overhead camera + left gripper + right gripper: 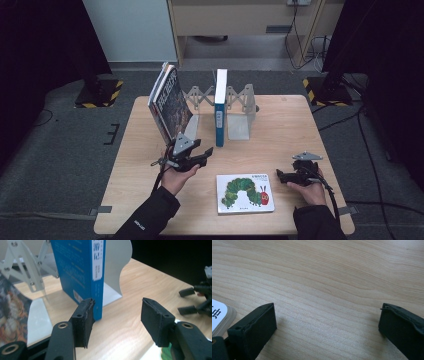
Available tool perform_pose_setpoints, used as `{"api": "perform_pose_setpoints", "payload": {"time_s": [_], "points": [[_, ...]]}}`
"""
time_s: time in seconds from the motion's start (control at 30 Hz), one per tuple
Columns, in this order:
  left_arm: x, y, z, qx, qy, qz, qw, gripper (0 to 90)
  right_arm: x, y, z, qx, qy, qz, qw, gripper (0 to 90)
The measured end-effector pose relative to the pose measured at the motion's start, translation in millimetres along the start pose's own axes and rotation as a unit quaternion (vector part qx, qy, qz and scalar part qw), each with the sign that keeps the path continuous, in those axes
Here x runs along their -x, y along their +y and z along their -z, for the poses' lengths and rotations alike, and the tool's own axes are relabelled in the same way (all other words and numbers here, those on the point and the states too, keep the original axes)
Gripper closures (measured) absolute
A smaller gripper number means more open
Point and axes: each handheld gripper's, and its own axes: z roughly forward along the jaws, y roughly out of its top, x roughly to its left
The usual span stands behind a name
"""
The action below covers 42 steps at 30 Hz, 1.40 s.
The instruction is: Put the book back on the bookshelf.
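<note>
A wooden table (280, 125) carries three groups of books. A white picture book (245, 193) with a green caterpillar on its cover lies flat near the front edge, between the two hands. A blue book (220, 107) stands upright at the back centre, held in a white expanding book rack (239, 107) with scissor-type links. Beside it, to the left, a dark illustrated book (170, 100) leans tilted against the rack's left end, with other thin books behind it.

The left gripper (200, 157) is held just in front of the leaning book and to the left of the blue book. Its jaws are spread apart with nothing between them. In the left gripper view, the gripper (117, 317) points at the lower spine of the blue book (82, 272); the rack's white end plate (115, 267) stands directly behind that book.

The right gripper (281, 176) sits low over the table, just right of the picture book and apart from it. Its jaws (324, 322) are wide apart over bare wood, gripping nothing; a corner of the picture book (219, 313) lies beside one jaw.

Cables and yellow-black striped stand bases (102, 92) lie on the grey floor around the table.
</note>
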Motion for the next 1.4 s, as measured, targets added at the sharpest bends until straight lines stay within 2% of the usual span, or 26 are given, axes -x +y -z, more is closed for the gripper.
{"api": "perform_pose_setpoints", "payload": {"time_s": [0.13,0.27,0.33,0.43,0.5,0.6,0.67,0.77,0.8,0.9,1.0,1.17,1.4], "points": [[-2.6,-14.3,12.2,-0.011,-0.007,0.013,0.9998,40.8,-0.3,2.4,1.1,-0.013,0.000,-0.007,0.9999,3.1],[-3.5,-30.2,17.3,-0.029,-0.007,0.012,0.9995,39.7,0.8,4.1,5.3,-0.023,-0.006,-0.005,0.9997,7.0],[-3.1,-36.7,17.3,-0.035,-0.009,0.014,0.9992,39.2,1.0,5.3,8.8,-0.017,-0.007,-0.019,0.9996,8.2],[-1.3,-46.4,14.4,-0.049,-0.014,0.015,0.9986,37.9,0.0,8.3,16.4,-0.007,0.000,-0.027,0.9996,9.3],[0.5,-51.5,10.8,-0.060,-0.019,0.012,0.9980,37.7,-3.5,10.6,20.8,-0.005,0.005,-0.042,0.9991,10.1],[4.3,-57.8,5.4,-0.075,-0.029,0.013,0.9967,36.6,-8.8,13.8,25.9,-0.002,0.008,-0.039,0.9992,11.3],[6.5,-61.9,2.1,-0.084,-0.037,0.023,0.9955,35.7,-12.0,16.0,29.0,0.000,0.018,-0.043,0.9989,11.9],[8.2,-65.7,-2.5,-0.098,-0.041,0.023,0.9941,34.2,-18.6,17.8,34.8,0.004,0.029,-0.042,0.9987,12.6],[9.1,-66.6,-4.4,-0.100,-0.044,0.028,0.9936,33.9,-21.7,18.1,36.8,0.002,0.036,-0.050,0.9981,12.5],[12.5,-68.7,-9.7,-0.105,-0.051,0.034,0.9926,32.9,-29.9,17.3,43.2,0.007,0.051,-0.049,0.9975,12.7],[18.6,-72.5,-16.3,-0.118,-0.052,0.021,0.9914,32.9,-37.5,16.4,48.2,0.014,0.064,-0.049,0.9966,15.4],[26.0,-75.4,-21.5,-0.124,-0.062,0.013,0.9902,31.9,-46.8,14.1,48.8,0.005,0.081,-0.053,0.9953,16.8],[31.4,-84.1,-31.1,-0.146,-0.059,0.002,0.9875,31.6,-59.3,12.3,46.2,-0.005,0.088,-0.033,0.9956,17.2]]}}
